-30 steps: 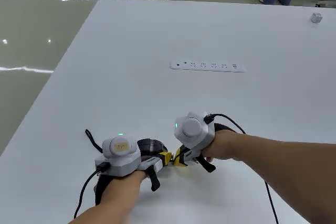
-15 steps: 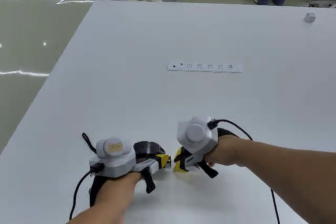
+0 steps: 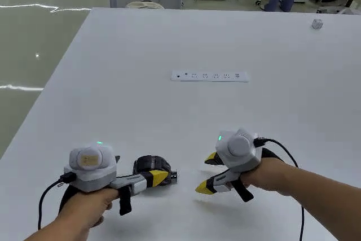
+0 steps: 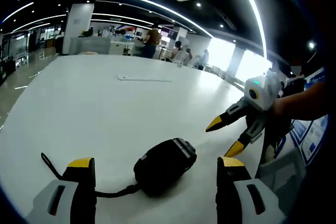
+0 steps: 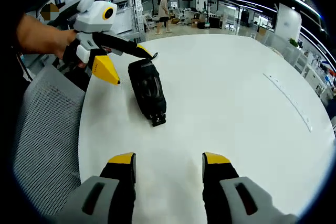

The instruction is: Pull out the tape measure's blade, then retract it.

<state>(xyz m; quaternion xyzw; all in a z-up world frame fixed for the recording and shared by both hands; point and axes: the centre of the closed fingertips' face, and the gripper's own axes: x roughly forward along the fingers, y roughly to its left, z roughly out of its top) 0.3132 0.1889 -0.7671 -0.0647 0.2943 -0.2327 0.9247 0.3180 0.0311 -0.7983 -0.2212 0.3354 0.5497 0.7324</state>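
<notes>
The black tape measure (image 3: 150, 167) lies on the white table (image 3: 169, 117) with its blade drawn in and the end hook pointing right. My left gripper (image 3: 158, 176) is open, and the case (image 4: 165, 164) rests just ahead between its yellow-tipped jaws. In the right gripper view the left gripper (image 5: 129, 62) flanks the far end of the tape measure (image 5: 148, 90). My right gripper (image 3: 206, 173) is open a short way to the right of the case, with nothing between its fingers (image 5: 122, 159). It also appears in the left gripper view as the right gripper (image 4: 219, 141).
A white power strip (image 3: 210, 76) lies mid-table, well beyond the grippers. A small grey object (image 3: 317, 23) sits at the far right. The table's left edge (image 3: 51, 88) drops to a shiny floor. A grey mesh chair (image 5: 47, 129) stands by the near edge.
Both grippers were close together at the tape measure. The right gripper has since drawn away to the right and stands open. The left gripper has shifted left and is open around the case.
</notes>
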